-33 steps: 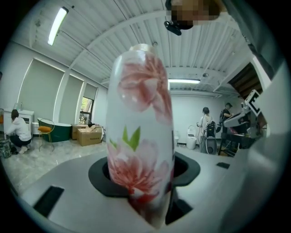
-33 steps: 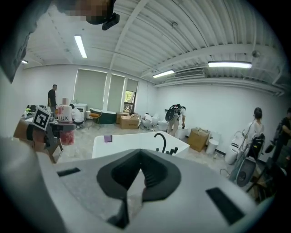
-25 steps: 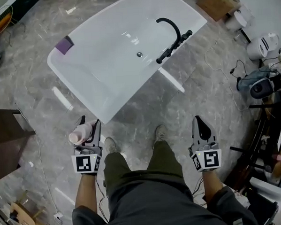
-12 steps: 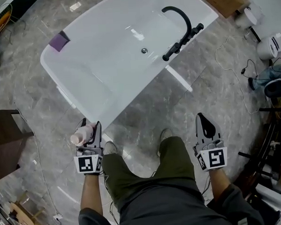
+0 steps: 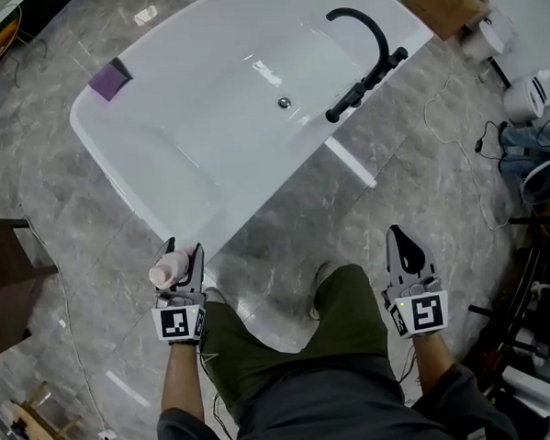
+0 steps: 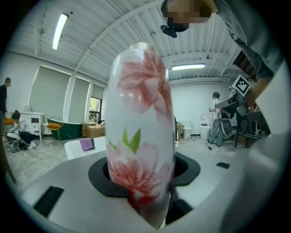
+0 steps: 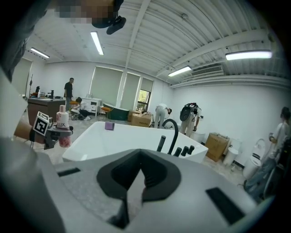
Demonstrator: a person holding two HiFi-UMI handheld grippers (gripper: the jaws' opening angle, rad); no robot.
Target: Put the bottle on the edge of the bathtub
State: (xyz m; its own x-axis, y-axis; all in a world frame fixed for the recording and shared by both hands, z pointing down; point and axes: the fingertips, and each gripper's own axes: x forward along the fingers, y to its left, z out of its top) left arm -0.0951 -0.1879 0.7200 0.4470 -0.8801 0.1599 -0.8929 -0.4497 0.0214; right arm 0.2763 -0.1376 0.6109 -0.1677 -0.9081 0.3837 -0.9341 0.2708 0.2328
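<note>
Holding a white plastic bottle printed with pink flowers (image 6: 141,132) upright, clamped between the fingers of my left gripper (image 5: 183,258), I stand on the grey marbled floor (image 5: 285,228); the bottle is in the air near the closest rim of the white oval bathtub (image 5: 206,126), not touching it. My right gripper (image 5: 403,246) hangs empty over the floor, its fingers pressed together. A curved black tap (image 5: 365,49) sits on the tub's right-hand rim, and a small purple block (image 5: 110,81) rests on its left end.
</note>
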